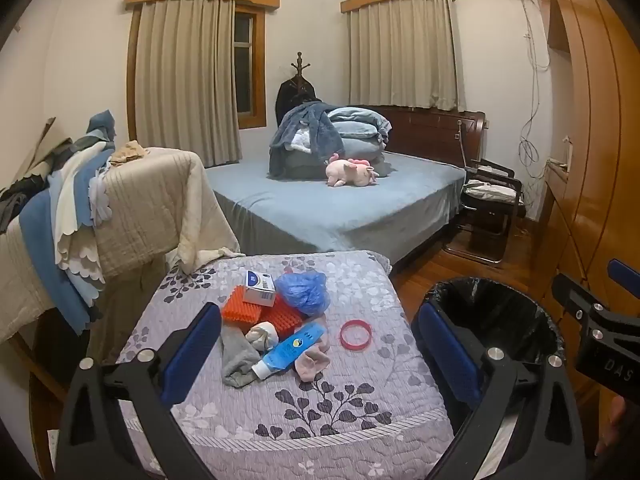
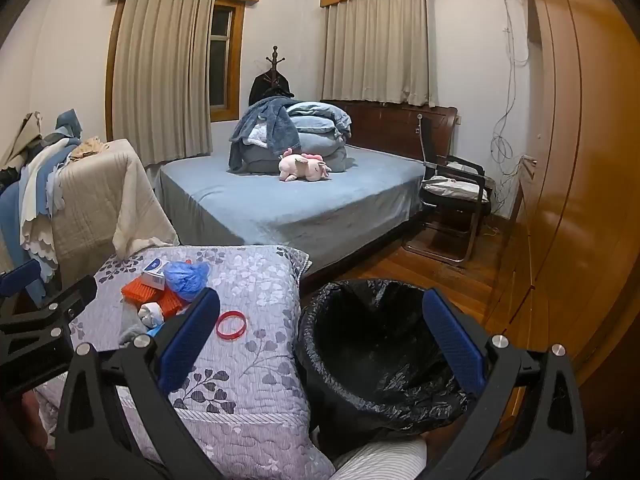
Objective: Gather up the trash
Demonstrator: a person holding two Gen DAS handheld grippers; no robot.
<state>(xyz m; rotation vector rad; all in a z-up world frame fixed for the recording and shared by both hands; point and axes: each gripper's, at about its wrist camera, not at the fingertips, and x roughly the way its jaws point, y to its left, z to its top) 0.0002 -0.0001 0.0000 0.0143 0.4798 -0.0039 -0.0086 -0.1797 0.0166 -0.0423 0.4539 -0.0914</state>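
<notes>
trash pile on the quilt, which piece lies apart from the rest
The red ring: it lies alone on the quilt, toward the bin, while everything else is heaped together.

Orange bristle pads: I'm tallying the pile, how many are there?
2: one orange pad under the white box, the other beside the blue bag. More may be hidden.

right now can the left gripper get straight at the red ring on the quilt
Probably yes. The left gripper is open and empty, and the red ring lies flat by itself on the quilt, clear of the pile of items. Nothing stands between them, though a flat ring may be awkward to pinch.
</notes>
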